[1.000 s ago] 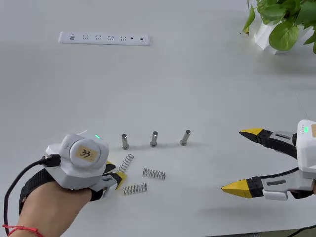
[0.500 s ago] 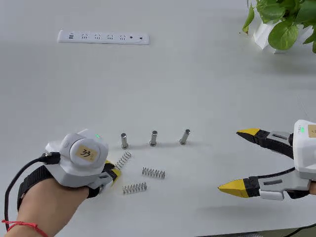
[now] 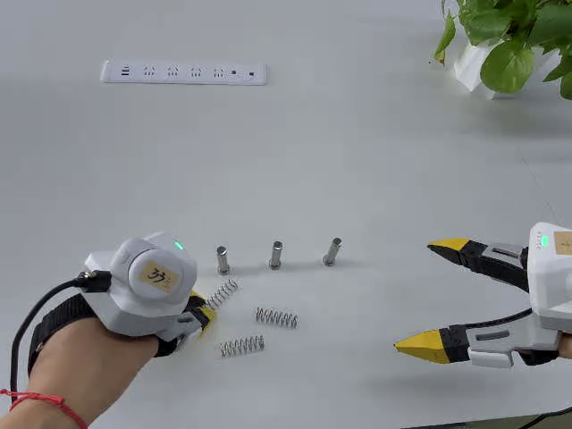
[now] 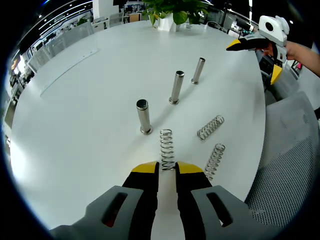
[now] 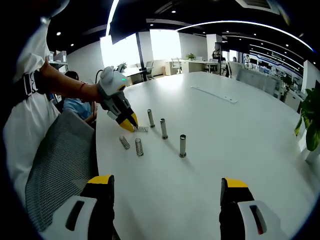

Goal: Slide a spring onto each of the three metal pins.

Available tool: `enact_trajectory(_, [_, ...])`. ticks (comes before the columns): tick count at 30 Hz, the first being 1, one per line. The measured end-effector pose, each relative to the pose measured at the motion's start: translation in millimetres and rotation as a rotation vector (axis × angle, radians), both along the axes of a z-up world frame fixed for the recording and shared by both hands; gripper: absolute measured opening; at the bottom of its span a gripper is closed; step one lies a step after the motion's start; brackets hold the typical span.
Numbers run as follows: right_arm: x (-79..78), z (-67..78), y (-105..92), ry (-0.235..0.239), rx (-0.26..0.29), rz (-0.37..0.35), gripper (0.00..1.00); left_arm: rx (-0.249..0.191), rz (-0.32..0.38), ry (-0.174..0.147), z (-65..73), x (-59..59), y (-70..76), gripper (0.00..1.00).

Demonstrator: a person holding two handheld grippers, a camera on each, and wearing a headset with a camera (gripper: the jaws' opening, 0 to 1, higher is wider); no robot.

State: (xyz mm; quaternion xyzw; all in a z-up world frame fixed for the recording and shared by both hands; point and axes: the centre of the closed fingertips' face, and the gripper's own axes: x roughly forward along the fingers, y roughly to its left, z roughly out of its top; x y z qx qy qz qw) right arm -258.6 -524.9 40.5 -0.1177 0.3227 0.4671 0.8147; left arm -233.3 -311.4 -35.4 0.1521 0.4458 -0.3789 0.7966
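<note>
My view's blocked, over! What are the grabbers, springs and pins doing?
Left gripper shut on end of small steel coil spring; right gripper open, idle. Three upright silver metal pins bare, two springs loose on white table. Nothing blocking.

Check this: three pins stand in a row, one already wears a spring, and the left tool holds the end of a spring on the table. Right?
No pin wears a spring: the left gripper view shows three pins bare and three springs on the table. The left tool does hold the end of the nearest spring.
</note>
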Motion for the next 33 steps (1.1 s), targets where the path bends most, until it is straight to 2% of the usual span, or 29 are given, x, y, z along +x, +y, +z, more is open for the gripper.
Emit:
enact_trajectory(6, [0.0, 0.2, -0.5, -0.001, -0.001, -0.002, 0.87, 0.014, -0.023, -0.009, -0.2, 1.7, 1.0, 0.08])
enact_trajectory(10, [0.2, 0.4, -1.1, -0.001, -0.001, -0.002, 0.87, 0.031, -0.081, -0.023, -0.1, 0.7, 1.1, 0.08])
enact_trajectory(16, [0.6, 0.3, -0.8, -0.001, 0.001, -0.005, 0.86, 0.038, -0.118, -0.024, -0.2, 0.1, 1.2, 0.07])
enact_trajectory(26, [-2.1, -1.3, 0.7, 0.005, -0.003, -0.002, 0.86, 0.017, -0.126, -0.012, -0.3, -8.1, 3.4, 0.07])
enact_trajectory(33, [-2.6, -1.0, 3.3, 0.005, 0.002, 0.005, 0.85, -0.011, -0.121, -0.015, 6.1, -12.7, 3.1, 0.07])
